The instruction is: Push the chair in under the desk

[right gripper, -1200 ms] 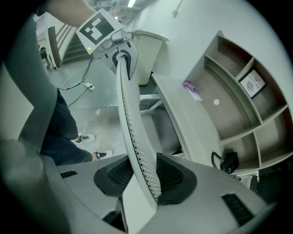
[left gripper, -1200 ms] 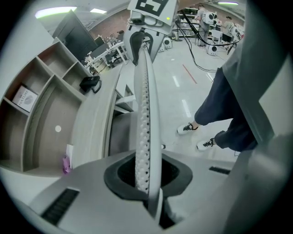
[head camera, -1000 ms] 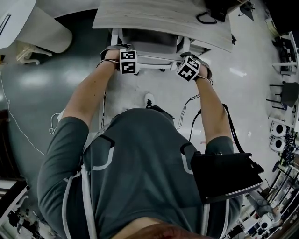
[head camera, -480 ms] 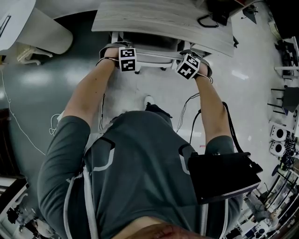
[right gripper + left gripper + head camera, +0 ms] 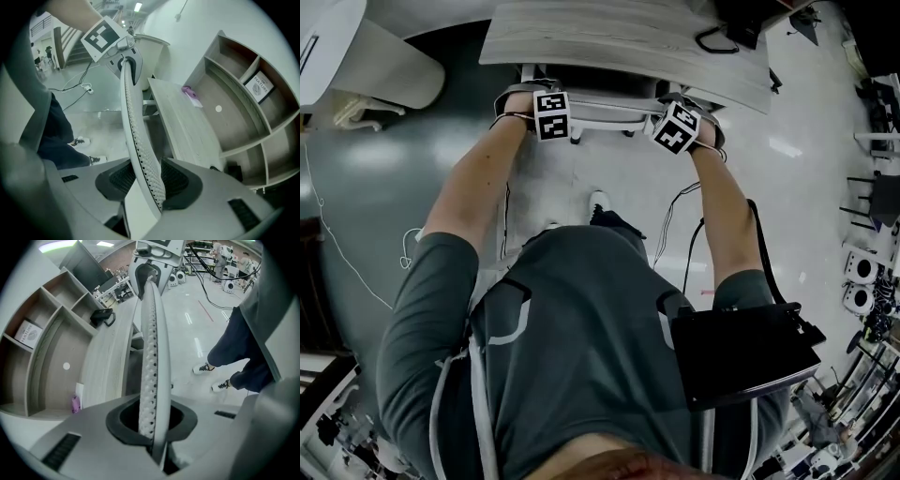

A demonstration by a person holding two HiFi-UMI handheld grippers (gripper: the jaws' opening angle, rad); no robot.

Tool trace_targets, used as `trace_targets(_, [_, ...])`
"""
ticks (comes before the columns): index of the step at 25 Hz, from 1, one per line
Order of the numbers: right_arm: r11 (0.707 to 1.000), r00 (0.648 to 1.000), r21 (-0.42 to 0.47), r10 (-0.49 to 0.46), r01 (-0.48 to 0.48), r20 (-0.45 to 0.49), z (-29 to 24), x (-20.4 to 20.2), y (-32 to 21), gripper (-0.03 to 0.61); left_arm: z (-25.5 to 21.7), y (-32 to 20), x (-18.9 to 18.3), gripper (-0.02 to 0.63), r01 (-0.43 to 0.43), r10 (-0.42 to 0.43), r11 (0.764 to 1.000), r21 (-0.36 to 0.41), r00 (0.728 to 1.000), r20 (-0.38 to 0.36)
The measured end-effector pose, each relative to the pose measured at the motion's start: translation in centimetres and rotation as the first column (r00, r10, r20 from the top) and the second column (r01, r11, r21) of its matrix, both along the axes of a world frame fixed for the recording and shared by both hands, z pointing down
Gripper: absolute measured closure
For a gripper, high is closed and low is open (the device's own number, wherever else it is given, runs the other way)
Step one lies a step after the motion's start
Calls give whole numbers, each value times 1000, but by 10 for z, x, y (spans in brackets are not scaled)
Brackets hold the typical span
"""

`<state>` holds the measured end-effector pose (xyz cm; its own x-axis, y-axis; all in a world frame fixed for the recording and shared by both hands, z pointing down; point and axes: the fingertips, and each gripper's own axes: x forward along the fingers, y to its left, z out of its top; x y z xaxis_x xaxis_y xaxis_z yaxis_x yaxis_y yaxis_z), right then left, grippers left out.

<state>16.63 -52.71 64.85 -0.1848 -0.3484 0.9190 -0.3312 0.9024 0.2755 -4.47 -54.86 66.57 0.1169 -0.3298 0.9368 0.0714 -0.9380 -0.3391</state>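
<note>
The white mesh chair backrest (image 5: 609, 111) stands at the front edge of the pale wooden desk (image 5: 619, 37), its seat hidden under the desktop. My left gripper (image 5: 551, 114) is shut on the backrest's top edge at the left end. In the left gripper view the perforated backrest (image 5: 151, 333) runs straight between the pads of the left gripper (image 5: 151, 420). My right gripper (image 5: 675, 127) holds the right end. In the right gripper view the backrest (image 5: 131, 108) lies between the pads of the right gripper (image 5: 149, 180); its jaws are opening, though the pads still touch it.
A wooden shelf unit (image 5: 47, 324) with a box (image 5: 29, 332) rises behind the desk, and a purple item (image 5: 75, 403) lies on the desktop. A black object (image 5: 717, 39) sits at the desk's right end. Cables (image 5: 675, 211) trail on the floor by the person's shoe (image 5: 598, 202).
Both grippers and the backrest have moved a little forward towards the desk. The backrest now sits closer under the desk's front edge.
</note>
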Motion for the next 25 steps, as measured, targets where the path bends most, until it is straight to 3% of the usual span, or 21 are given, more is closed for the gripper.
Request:
trace_targets(5, [1000, 1000, 7, 4, -4, -2, 2, 3, -12, 407, 0, -15, 1, 526, 52, -52, 999, 8, 999, -14])
trace_targets(20, [1000, 1000, 15, -18, 18, 4, -2, 7, -41, 403, 3, -44, 3, 553, 57, -57, 998, -1, 998, 22])
trace_targets(25, [999, 1000, 34, -20, 20, 16, -3, 4, -39, 394, 2, -42, 1, 527, 72, -71, 997, 15, 997, -5])
